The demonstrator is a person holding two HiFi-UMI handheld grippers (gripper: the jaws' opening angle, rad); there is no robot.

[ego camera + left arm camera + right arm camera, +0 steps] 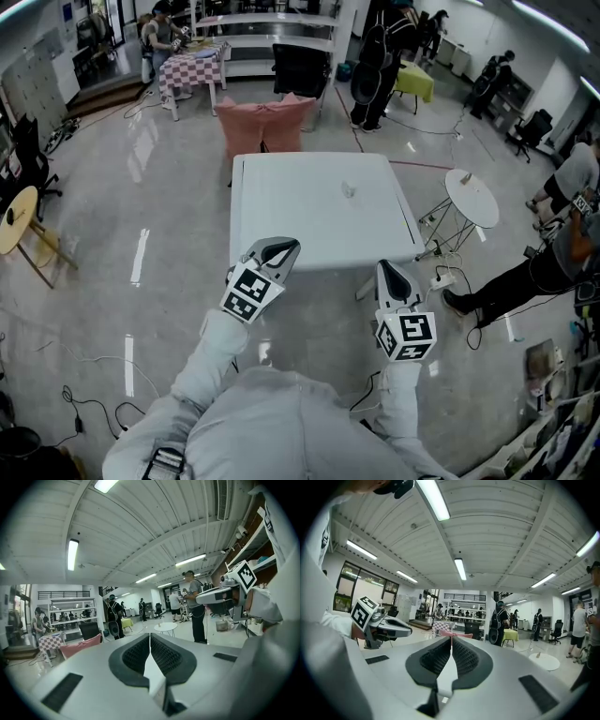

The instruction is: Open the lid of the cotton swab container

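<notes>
The left gripper (pixel 279 249) and right gripper (pixel 388 274) hover clenched and empty at the table's (pixel 300 225) near edge; a small container (pixel 348 190) sits farther back.

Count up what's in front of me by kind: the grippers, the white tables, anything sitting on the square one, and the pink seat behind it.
Grippers: 2 (left gripper, right gripper, jaws shut, empty)
White tables: 2 (square table, round table)
Small clear container on the square table: 1
Pink seat: 1
Total: 6
</notes>
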